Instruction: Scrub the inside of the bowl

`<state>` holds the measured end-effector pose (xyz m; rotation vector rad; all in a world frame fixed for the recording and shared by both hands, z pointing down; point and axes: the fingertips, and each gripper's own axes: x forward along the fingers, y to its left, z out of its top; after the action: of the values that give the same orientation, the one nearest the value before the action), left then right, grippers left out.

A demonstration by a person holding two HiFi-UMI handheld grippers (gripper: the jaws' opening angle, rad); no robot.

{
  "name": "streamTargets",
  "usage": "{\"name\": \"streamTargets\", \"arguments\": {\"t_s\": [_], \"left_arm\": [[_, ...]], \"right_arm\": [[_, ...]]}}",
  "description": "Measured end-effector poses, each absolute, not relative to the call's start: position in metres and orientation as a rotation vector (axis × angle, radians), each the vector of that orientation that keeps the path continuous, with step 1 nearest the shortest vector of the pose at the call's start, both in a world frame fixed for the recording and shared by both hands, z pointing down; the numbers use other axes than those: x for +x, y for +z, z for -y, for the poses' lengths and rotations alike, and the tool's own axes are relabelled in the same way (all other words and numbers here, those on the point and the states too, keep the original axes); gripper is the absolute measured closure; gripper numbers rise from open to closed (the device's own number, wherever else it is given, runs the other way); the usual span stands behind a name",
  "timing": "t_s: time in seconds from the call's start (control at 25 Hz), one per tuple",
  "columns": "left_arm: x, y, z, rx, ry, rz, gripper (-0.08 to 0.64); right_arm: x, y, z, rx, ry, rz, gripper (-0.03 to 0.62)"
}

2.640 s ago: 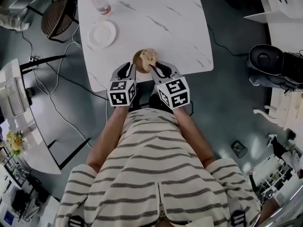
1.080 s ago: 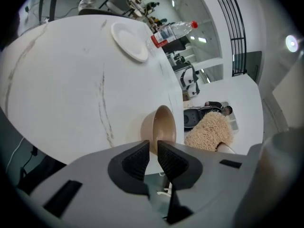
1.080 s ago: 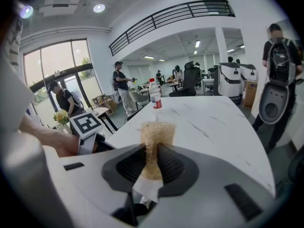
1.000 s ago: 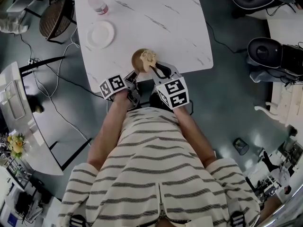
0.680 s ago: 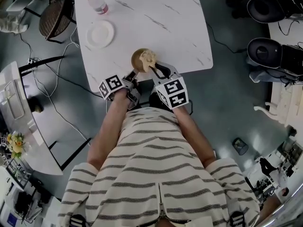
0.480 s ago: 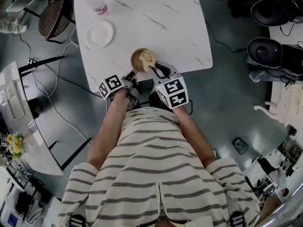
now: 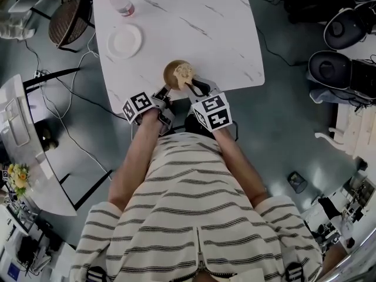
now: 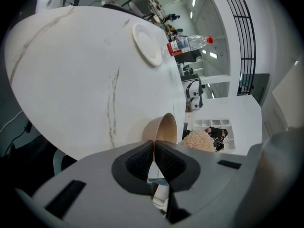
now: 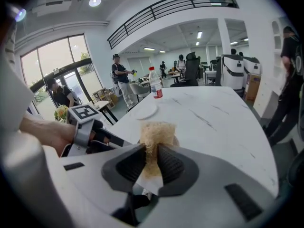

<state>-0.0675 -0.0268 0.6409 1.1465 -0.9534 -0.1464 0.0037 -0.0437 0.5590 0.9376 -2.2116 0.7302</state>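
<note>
A tan wooden bowl stands near the front edge of the white marble table. My left gripper is rolled to one side and shut on the bowl's near rim; in the left gripper view the rim runs between the closed jaws of that gripper. My right gripper is shut on a pale fibrous scrubber that sits inside the bowl. In the right gripper view the scrubber sticks up from the closed jaws of that gripper, with the left gripper just to the left.
A white plate and a red-capped water bottle stand at the table's far left. Black chairs are on the floor to the right. A chair and a white desk are on the left.
Since 2.6 s ago my left gripper has rolled onto its side at the bowl's rim. Over the last second both grippers, the bowl and the scrubber have barely moved.
</note>
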Motion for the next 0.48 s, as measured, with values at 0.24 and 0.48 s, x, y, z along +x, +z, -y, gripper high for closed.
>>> {"name": "streamTargets", "arguments": {"t_s": [0.24,0.48], "left_arm": [[-0.069,0.641,0.023,1.132,-0.161,0.961,0.548],[-0.068,0.640,0.022,1.137,-0.160,0.966,0.549]], "right_arm": [[0.005,0.567,0.043,0.933,0.725,2.183,0.512],[0.005,0.574,0.050,0.940,0.721,2.153,0.512]]}}
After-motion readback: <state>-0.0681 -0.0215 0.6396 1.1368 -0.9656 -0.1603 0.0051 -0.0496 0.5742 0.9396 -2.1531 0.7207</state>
